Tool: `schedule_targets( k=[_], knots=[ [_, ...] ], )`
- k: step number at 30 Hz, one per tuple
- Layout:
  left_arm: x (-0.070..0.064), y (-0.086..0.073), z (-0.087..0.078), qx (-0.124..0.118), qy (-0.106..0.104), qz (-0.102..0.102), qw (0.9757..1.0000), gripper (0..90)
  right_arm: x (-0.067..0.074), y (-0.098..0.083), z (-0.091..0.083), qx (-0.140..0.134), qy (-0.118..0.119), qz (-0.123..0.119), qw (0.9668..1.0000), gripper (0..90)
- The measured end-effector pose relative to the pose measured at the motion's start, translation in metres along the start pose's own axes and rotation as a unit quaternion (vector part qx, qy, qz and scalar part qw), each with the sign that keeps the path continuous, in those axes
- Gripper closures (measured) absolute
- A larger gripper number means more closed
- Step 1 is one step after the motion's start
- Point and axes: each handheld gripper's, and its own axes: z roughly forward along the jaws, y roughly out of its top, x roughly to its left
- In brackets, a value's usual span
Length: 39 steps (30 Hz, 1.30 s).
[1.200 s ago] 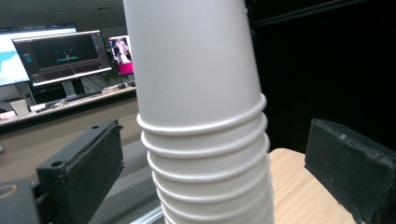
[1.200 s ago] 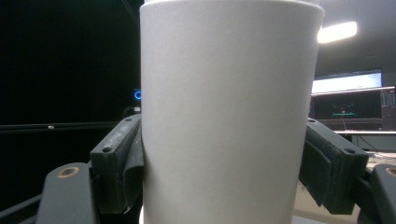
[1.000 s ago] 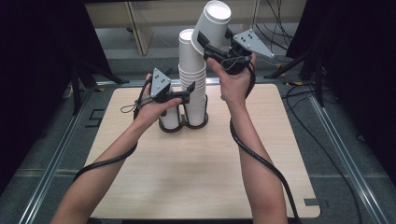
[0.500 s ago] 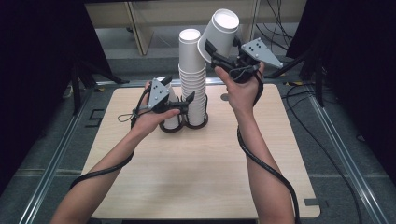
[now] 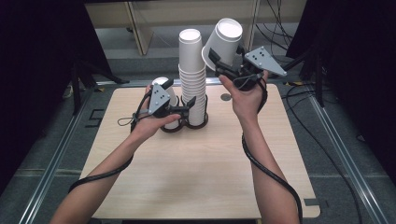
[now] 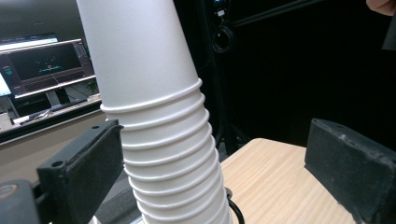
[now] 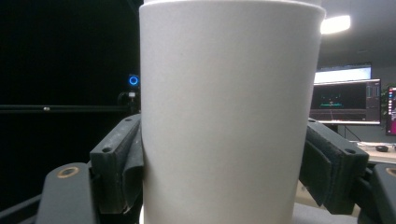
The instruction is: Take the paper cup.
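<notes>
High view catches you mid-lift at the wooden table (image 5: pixel 196 168): your right gripper (image 5: pixel 223 65) is clamped on a single white paper cup (image 5: pixel 223 41), tilted and held just beside the top of the tall cup stack (image 5: pixel 192 74), while your left gripper (image 5: pixel 184 106) waits low at the stack's foot. Right gripper view confirms the grasp, with both black pads pressed flat on the cup's wall (image 7: pixel 229 116). Left gripper view shows your jaws spread on either side of the stack (image 6: pixel 163 140), one pad close against its ribbed rims, the other well apart, so nothing is pinched there. Beside that gripper, a second, shorter cup (image 5: pixel 163 86) stands in the black holder (image 5: pixel 184 125) under the stack. The risks look plain: squeeze harder with the right and the thin cup wall could buckle; swing it sideways and it may clip the stack's top cup. With the left jaws loose, a knock could lean or topple the whole column off its holder.
</notes>
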Motion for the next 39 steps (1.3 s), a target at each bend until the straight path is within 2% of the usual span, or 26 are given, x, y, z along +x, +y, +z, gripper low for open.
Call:
schedule_targets(
  k=[4,11,17,22,24,30,32,34,36,38,39],
  knots=[
    [-0.002,-0.001,-0.003,0.000,-0.004,0.003,1.0000,4.4,0.001,-0.004,-0.005,0.009,0.001,-0.008,0.9999,23.9],
    [-0.007,-0.007,-0.012,0.006,-0.011,0.000,0.9999,4.3,0.005,-0.018,-0.014,0.025,0.007,-0.007,0.9996,23.9],
    [-0.012,-0.019,-0.018,0.017,-0.017,0.007,0.9997,4.3,0.009,-0.034,-0.022,0.043,0.012,-0.007,0.9990,23.8],
    [-0.015,-0.029,-0.024,0.024,-0.021,0.003,0.9995,4.3,0.014,-0.052,-0.032,0.066,0.023,-0.006,0.9975,23.8],
    [-0.016,-0.032,-0.026,0.026,-0.021,0.002,0.9995,4.3,0.015,-0.055,-0.033,0.065,0.019,-0.009,0.9976,23.8],
    [-0.023,-0.044,-0.035,0.031,-0.025,0.004,0.9992,4.4,0.022,-0.074,-0.044,0.092,0.028,0.003,0.9954,23.7],
    [-0.027,-0.049,-0.038,0.033,-0.027,0.006,0.9991,4.4,0.022,-0.079,-0.047,0.090,0.026,-0.006,0.9956,23.8],
    [-0.030,-0.053,-0.040,0.038,-0.030,0.007,0.9988,4.4,0.026,-0.084,-0.050,0.099,0.029,0.007,0.9946,23.7],
    [-0.031,-0.056,-0.042,0.041,-0.033,0.007,0.9986,4.4,0.028,-0.088,-0.054,0.111,0.030,0.008,0.9933,23.7],
    [-0.033,-0.059,-0.044,0.041,-0.034,0.004,0.9986,4.4,0.029,-0.092,-0.055,0.109,0.033,0.004,0.9935,23.7],
    [-0.033,-0.060,-0.045,0.042,-0.032,0.007,0.9986,4.4,0.031,-0.094,-0.057,0.113,0.036,0.011,0.9928,23.7]
  ],
)
